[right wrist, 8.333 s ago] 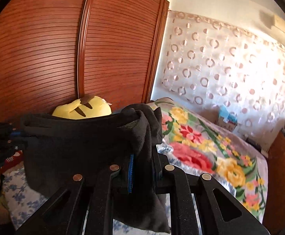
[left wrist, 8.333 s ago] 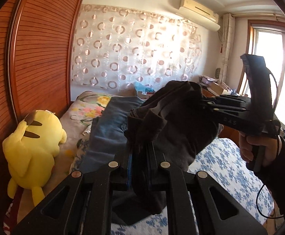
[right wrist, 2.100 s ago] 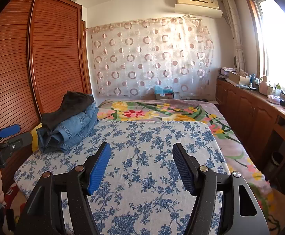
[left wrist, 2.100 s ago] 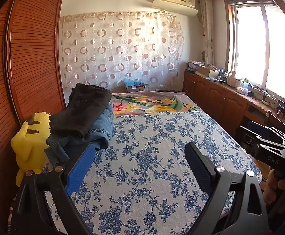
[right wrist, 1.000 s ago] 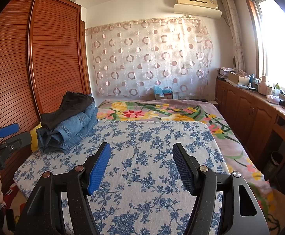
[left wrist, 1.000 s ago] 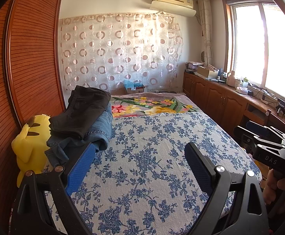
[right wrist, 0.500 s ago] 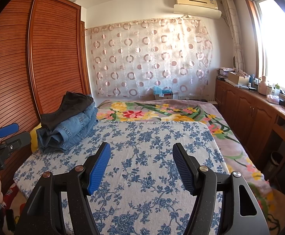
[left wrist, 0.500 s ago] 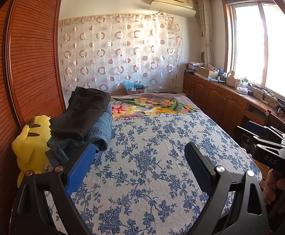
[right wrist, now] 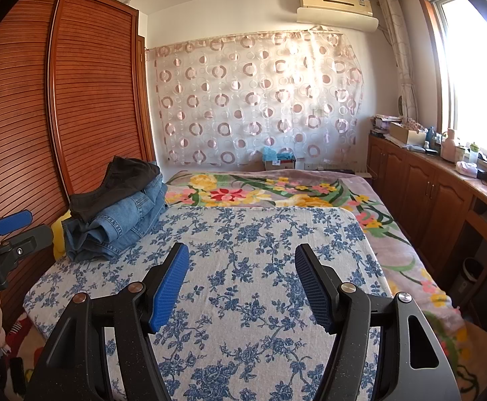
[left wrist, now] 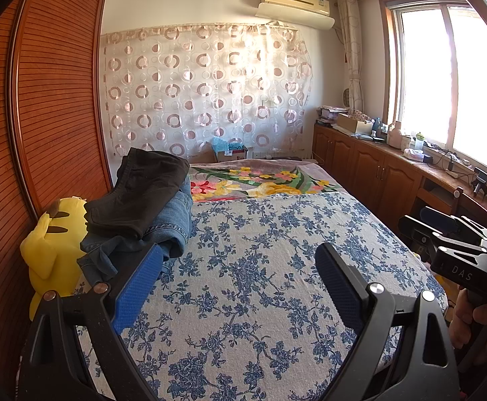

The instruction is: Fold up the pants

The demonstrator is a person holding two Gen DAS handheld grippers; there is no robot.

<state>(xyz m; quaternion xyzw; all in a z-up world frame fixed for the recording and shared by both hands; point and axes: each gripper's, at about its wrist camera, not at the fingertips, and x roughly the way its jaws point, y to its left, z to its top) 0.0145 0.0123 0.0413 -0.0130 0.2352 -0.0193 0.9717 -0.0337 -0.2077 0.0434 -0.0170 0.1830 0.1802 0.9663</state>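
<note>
Left tool: blue-padded fingers spread wide, nothing between them, held above the blue-and-white floral bedspread in the lower half of the frame. Right tool: likewise released and empty, low in its frame, pointing up the bed.

Task item: the folded dark brown-black pants lie at the left middle of the left view, resting on top of a stack of folded blue denim jeans. The stack sits at the left edge of the bed, beside a yellow plush toy wedged against the slatted reddish wooden wardrobe. Placement there appears deliberate: it keeps finished garments out of the working area in the centre of the bedspread.

Assessment: the dark pants look folded and put away, so this piece seems complete. The fold's edges at the far side are foreshortened by the lens, so their neatness cannot be confirmed. No unfolded garment is visible in either view.
</note>
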